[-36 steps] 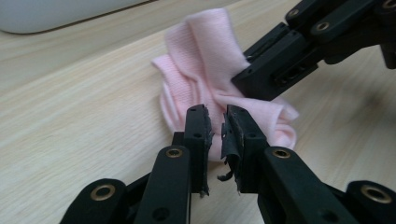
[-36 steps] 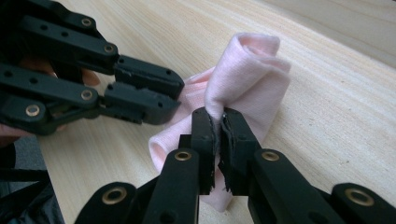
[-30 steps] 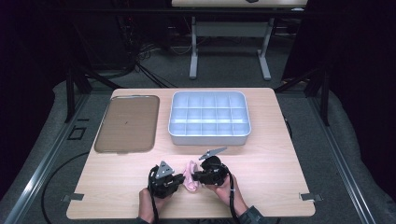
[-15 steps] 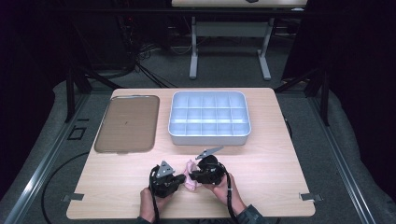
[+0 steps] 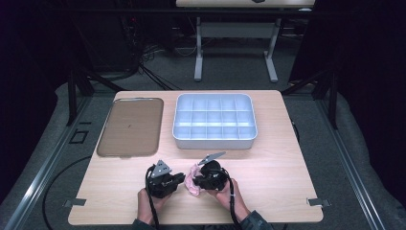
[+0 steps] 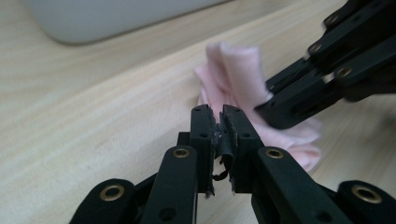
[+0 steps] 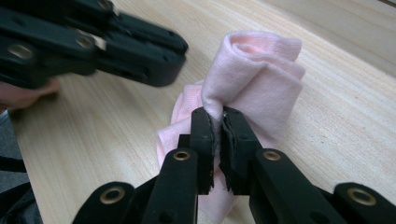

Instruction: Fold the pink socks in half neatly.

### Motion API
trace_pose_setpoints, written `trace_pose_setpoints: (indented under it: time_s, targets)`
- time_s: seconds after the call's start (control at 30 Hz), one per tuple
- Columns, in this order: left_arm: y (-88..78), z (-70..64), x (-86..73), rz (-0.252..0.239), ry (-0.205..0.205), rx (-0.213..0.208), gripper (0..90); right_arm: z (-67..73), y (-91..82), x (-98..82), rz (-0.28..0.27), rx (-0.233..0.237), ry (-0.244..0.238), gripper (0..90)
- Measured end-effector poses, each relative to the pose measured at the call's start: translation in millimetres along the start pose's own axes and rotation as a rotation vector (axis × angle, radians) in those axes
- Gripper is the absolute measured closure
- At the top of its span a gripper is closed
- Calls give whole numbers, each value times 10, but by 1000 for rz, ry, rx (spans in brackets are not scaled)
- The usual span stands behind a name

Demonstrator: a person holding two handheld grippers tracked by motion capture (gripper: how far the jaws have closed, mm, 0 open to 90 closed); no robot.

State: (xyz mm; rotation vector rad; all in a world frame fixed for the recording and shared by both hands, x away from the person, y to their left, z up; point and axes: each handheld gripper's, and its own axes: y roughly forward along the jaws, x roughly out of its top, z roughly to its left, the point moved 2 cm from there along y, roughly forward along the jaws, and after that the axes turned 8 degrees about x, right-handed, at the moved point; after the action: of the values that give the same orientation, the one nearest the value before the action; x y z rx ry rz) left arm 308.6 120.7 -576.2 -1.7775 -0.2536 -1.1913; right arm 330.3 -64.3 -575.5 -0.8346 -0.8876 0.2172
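**Pink cloth pinched near the table's front edge**

Pink knit cloth (image 7: 252, 88), soft and bunched, lying on the wooden table (image 5: 287, 158) near the front edge, between the two grippers. Folded over itself at the top, loose layers spilling down to the wood.

Clamped in the right gripper (image 7: 218, 122): jaws closed tight on a fold, fabric rising above the pads. Left gripper (image 6: 219, 122) drawn narrow too, jaws nearly together just in front of the cloth; pads meeting on a scrap of their own black lining, whether any pink fabric sits between them hard to tell from its own view. Seen from above, both grippers low over the table, tips turned toward each other, cloth (image 5: 193, 178) between.

Likely step: folding or rolling the cloth into a compact bundle. Best done with the right grip kept firm on the fold, the left taking a clear edge rather than a thick wad, both hands low so layers stay stacked. Worth avoiding: pulling apart and undoing the roll.

Farther back, white divided bin (image 5: 214, 142), compartments bare; brown tray (image 5: 131, 125) to its left.
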Motion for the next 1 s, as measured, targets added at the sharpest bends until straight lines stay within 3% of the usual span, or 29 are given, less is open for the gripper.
trace_pose_setpoints:
  time_s: [0.17, 0.33, 0.47, 0.7, 0.87, 1.0]
  targets:
    - [-13, -94, 184, -36, 36, -47, 824, 13, 11, 7, -2, -8, 0, 839]
    - [84, -142, 323, -34, 64, -73, 825, 21, 10, 15, 8, -13, -5, 839]
    - [192, -147, 387, -3, 96, -79, 838, 30, 17, 13, 0, -19, -4, 840]
    - [346, -132, 366, 74, 155, -10, 875, 40, 13, 15, 16, -34, -22, 840]
    - [407, -106, 302, 87, 142, 2, 895, 72, 28, 19, 10, -44, -32, 839]
    - [421, -128, 286, 92, 161, 33, 898, 68, 24, 16, 9, -44, -33, 833]
